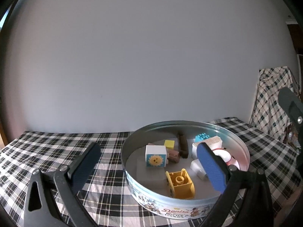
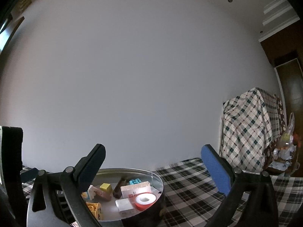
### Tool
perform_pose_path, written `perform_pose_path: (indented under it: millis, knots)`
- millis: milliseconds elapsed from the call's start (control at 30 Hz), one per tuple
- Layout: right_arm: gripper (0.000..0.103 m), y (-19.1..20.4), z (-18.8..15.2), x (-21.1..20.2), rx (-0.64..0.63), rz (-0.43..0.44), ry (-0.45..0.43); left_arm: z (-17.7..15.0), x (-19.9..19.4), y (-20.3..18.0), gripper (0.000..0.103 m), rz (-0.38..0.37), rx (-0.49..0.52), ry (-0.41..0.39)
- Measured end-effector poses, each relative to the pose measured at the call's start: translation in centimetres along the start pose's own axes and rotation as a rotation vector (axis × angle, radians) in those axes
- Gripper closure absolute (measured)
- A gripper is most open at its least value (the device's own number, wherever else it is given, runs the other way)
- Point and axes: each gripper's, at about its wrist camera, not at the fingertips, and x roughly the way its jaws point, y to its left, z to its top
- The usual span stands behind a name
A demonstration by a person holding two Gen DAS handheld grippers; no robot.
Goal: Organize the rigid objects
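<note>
The left gripper point(image 1: 147, 164) has its fingers spread wide and holds nothing; the right gripper point(image 2: 153, 170) is the same, wide apart and empty, raised above the checkered tablecloth point(image 2: 189, 185). The risk, I think, is that the left gripper's right finger point(image 1: 212, 168), which hangs over the round tin point(image 1: 181, 206), knocks the rim and shifts it (the tin looks light). The toy blocks lie inside the tin: the sun block point(image 1: 156, 158), the yellow brick point(image 1: 180, 184), the tape roll point(image 2: 144, 200); all below the fingers.
</note>
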Motion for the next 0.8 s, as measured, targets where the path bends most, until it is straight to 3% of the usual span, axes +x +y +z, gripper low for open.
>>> perform_pose_path:
  millis: [800]
  knots:
    - [0.001,-1.02,0.22,-0.43,0.045,0.005,-0.011,-0.08,-0.46,-0.56,0.0,0.011,0.024,-0.01]
